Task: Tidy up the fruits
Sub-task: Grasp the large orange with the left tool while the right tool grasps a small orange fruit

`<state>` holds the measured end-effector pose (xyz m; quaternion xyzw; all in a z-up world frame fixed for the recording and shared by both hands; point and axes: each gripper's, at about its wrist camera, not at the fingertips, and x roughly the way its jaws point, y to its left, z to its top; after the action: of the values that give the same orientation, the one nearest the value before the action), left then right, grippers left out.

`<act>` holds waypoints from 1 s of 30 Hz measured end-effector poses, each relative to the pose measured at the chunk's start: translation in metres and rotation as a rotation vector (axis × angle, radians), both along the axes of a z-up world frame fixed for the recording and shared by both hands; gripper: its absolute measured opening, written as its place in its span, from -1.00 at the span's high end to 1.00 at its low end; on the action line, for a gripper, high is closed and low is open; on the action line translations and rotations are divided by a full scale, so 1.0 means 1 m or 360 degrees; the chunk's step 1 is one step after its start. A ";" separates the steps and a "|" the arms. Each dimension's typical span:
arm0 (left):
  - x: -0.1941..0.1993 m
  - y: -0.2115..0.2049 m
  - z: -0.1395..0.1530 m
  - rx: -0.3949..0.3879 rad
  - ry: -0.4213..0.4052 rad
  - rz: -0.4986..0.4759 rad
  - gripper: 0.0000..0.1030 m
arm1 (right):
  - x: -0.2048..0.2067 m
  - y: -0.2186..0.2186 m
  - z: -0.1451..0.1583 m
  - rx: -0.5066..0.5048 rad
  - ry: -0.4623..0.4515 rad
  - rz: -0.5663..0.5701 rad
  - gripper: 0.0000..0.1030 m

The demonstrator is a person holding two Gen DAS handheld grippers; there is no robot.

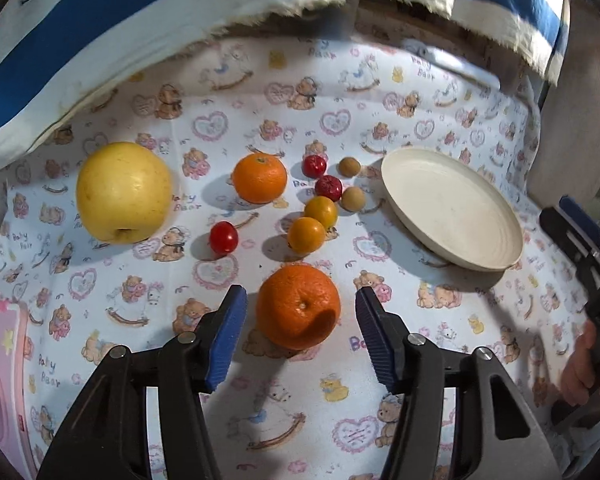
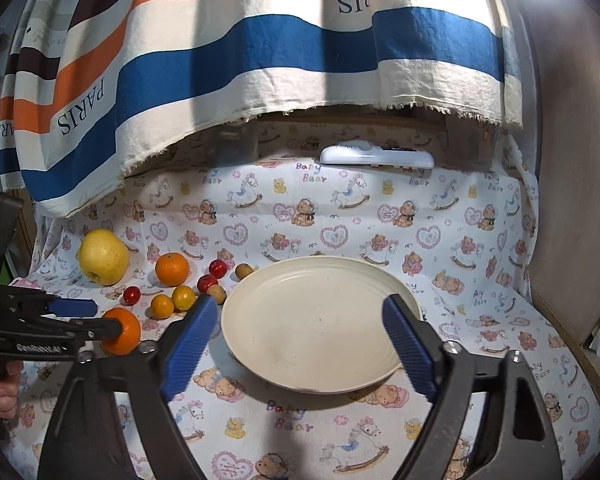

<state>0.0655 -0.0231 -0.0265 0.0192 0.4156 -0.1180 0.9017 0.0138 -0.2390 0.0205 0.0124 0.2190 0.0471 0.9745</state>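
Plate (image 2: pixel 320 320): cream, round, bare; nothing yet set on it, so sorting judged barely begun. Near orange (image 1: pixel 298 307): on the bear-print cloth (image 1: pixel 440 360), between the blue pads of the left gripper (image 1: pixel 300 308), pads spread wide and clear of the peel on both sides in the left wrist view; nothing gripped (from the right wrist view, contact of one finger with the fruit not to be ruled out). Far orange (image 1: pixel 260 178): loose on the cloth, untouched. Yellow apple (image 1: pixel 124 192): far left, well apart from the plate. Red cherry tomato (image 1: pixel 223 237): alone, between apple and the small cluster. Two yellow-orange small fruits (image 1: pixel 312 224): touching each other, mid-cloth. Two dark red small fruits (image 1: pixel 322 176) and two tan round ones (image 1: pixel 351 184): clustered just beside the plate's left rim. Right gripper (image 2: pixel 304 344): fingers wide apart, empty, hovering over the near part of the plate, pads over its left and right edges. White remote-like device (image 2: pixel 376 156): at the back under the striped cloth (image 2: pixel 220 60), no part of the job. Done: nothing shown. Left: every fruit, ten pieces counted, presumably onto the plate, the near orange likely first.
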 end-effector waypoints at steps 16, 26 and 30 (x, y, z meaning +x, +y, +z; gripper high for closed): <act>0.016 -0.009 -0.025 0.0110 0.0074 0.0043 0.06 | 0.011 0.007 -0.014 -0.0003 0.0159 0.0090 -0.03; 0.009 0.013 -0.003 0.0035 -0.0076 0.0110 0.08 | 0.011 0.008 -0.014 -0.0014 0.0172 0.0112 -0.03; 0.004 0.032 0.016 -0.0010 -0.0150 0.0165 0.08 | 0.013 0.011 -0.014 0.0012 0.0199 0.0137 -0.03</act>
<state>0.0697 0.0094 -0.0102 0.0004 0.3728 -0.0714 0.9251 0.0269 -0.2284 0.0069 0.0096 0.2796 0.0889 0.9559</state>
